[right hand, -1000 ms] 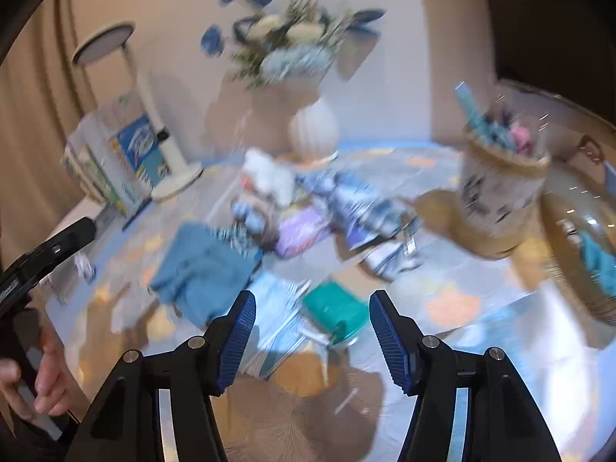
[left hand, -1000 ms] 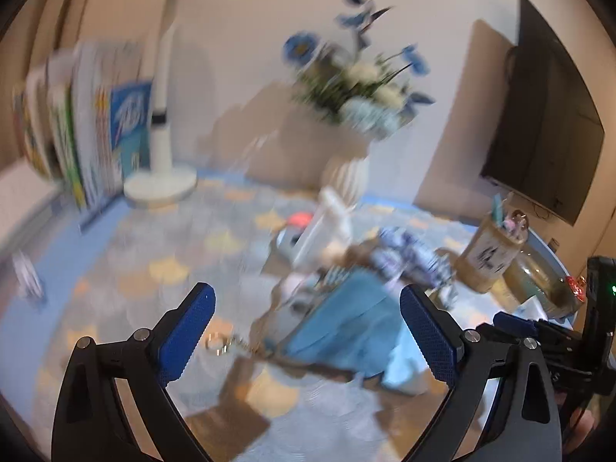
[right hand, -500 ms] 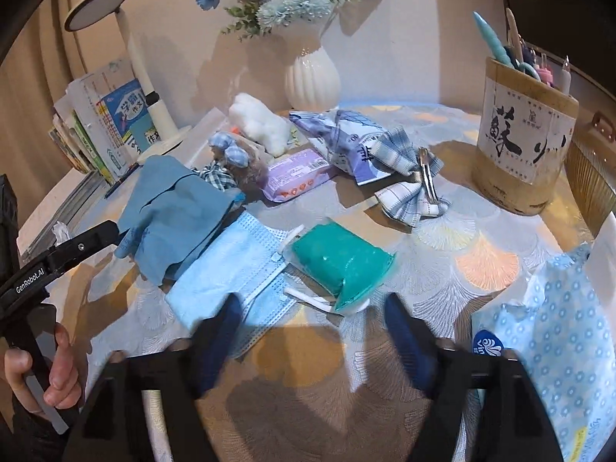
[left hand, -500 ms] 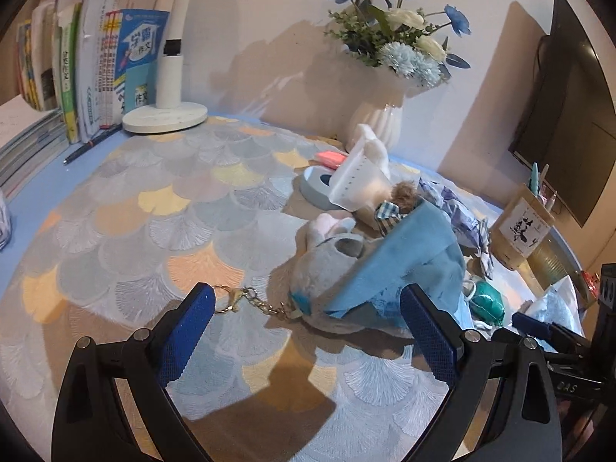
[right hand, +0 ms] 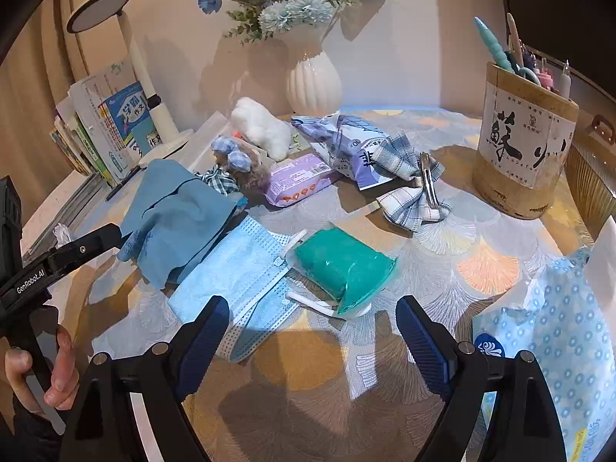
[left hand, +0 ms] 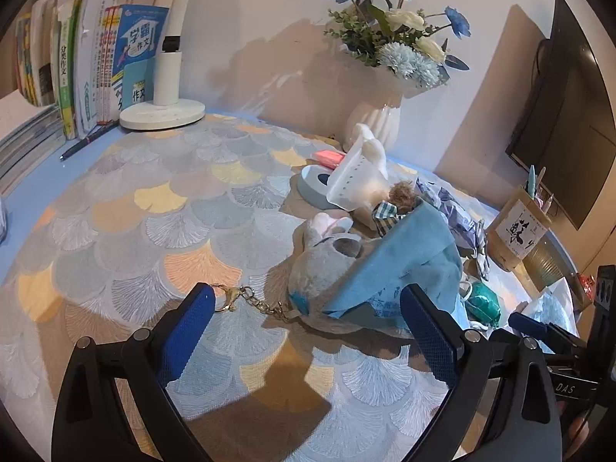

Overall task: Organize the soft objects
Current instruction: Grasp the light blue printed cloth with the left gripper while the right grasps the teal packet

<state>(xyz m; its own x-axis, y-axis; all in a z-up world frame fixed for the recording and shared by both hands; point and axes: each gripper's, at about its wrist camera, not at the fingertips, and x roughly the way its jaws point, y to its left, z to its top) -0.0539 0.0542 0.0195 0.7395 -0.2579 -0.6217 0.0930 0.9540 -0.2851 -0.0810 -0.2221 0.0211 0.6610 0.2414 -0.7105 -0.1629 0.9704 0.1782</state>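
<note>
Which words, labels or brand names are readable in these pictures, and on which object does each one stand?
"GenRobot.AI": on the black left gripper.
"DAS": on the black right gripper.
"学霸作文": on the blue-covered upright book.
"父笑作文", reading uncertain: on the green book spine.
Large black brush characters on the round bamboo pen holder: cannot read surely.
Print on the purple wet-wipe pack: too small.

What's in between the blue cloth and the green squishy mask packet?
A light blue face mask lies flat between the blue cloth and the green mask packet, its top edge tucked under the cloth. The right wrist view shows it best.
</note>
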